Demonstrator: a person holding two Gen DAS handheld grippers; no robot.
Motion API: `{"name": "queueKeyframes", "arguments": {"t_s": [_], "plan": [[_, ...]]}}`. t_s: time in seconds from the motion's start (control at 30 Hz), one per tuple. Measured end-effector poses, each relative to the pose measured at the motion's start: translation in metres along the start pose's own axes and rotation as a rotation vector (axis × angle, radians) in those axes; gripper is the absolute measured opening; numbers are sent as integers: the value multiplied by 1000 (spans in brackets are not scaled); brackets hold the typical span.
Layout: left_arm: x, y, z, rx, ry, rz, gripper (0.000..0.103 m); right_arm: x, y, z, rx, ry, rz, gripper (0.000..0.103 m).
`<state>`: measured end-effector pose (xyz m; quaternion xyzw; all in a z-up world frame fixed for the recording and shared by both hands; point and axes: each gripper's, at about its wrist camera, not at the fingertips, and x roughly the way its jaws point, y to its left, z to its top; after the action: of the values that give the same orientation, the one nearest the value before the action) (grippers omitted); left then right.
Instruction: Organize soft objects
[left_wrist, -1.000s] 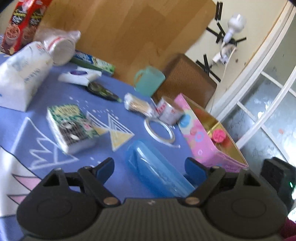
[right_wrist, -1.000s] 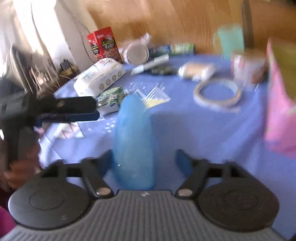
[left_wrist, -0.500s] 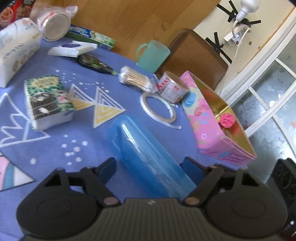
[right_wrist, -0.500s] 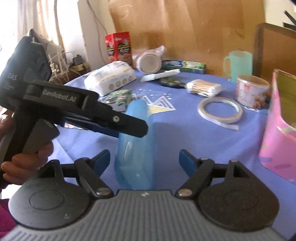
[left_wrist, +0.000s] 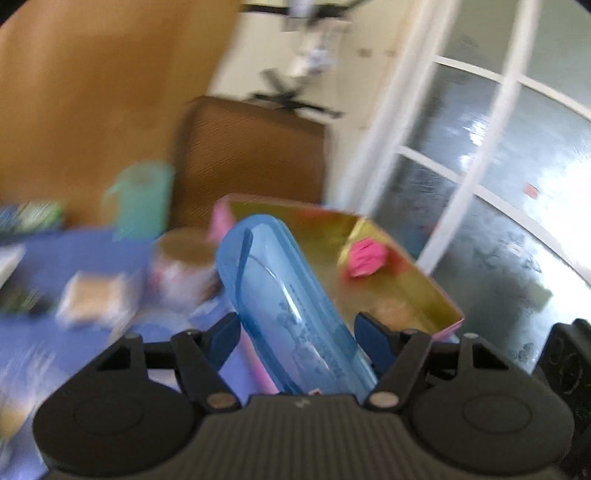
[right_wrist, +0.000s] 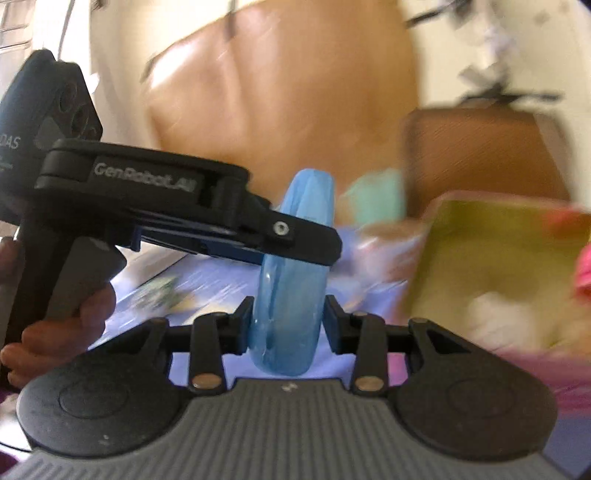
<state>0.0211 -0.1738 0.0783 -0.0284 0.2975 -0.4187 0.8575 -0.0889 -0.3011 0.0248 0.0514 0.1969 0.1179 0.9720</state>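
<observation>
Looking down the left wrist view first: the left gripper (left_wrist: 295, 328) has just been closing, and its jaws now sit narrowed against both flanks of the blue translucent case (left_wrist: 284, 295). That case runs lengthwise out ahead of the fingers, tipped up and slightly left, its rounded far end overlapping the near wall of the pink box (left_wrist: 402, 295). The box lies straight ahead and a touch right, gold inside, with a pink soft ball (left_wrist: 365, 256) already in it.

Over to the right wrist view: the right gripper (right_wrist: 290, 319) has just been closing too, and its pads pinch the case (right_wrist: 295, 280) at the near end, edge-on and upright here. The left gripper (right_wrist: 207, 225) crosses from the left and clamps it higher up. The box (right_wrist: 495, 266) sits off to the right, so I'd judge the right hand nearer to it. The case looks smooth, glossy and rigid.
</observation>
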Motion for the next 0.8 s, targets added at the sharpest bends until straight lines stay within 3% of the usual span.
{"name": "queueKeyframes", "arguments": {"t_s": [0.13, 0.2, 0.23, 0.27, 0.37, 0.47, 0.53, 0.67, 0.8], "plan": [[53, -30, 20, 88, -32, 1, 81, 9, -39, 9, 22, -46, -150, 42], [69, -31, 21, 79, -22, 37, 77, 24, -53, 10, -16, -68, -302, 51], [67, -28, 19, 53, -14, 34, 76, 26, -58, 10, -14, -80, -362, 51], [61, -22, 14, 27, -19, 14, 76, 22, -64, 12, 24, -99, -371, 51], [24, -2, -3, 2, -82, 18, 80, 4, -72, 10, 116, -157, -293, 50], [-20, 30, -27, -40, -118, 58, 80, 6, -50, 13, 56, -175, -213, 48], [-50, 54, -45, -79, -129, 110, 80, 19, -35, 20, 37, -155, -113, 47], [-112, 101, -80, -150, -168, 283, 80, 74, -2, 32, 107, -6, 131, 48], [-161, 135, -111, -225, -213, 401, 80, 155, 43, 45, 226, 169, 327, 48]]}}
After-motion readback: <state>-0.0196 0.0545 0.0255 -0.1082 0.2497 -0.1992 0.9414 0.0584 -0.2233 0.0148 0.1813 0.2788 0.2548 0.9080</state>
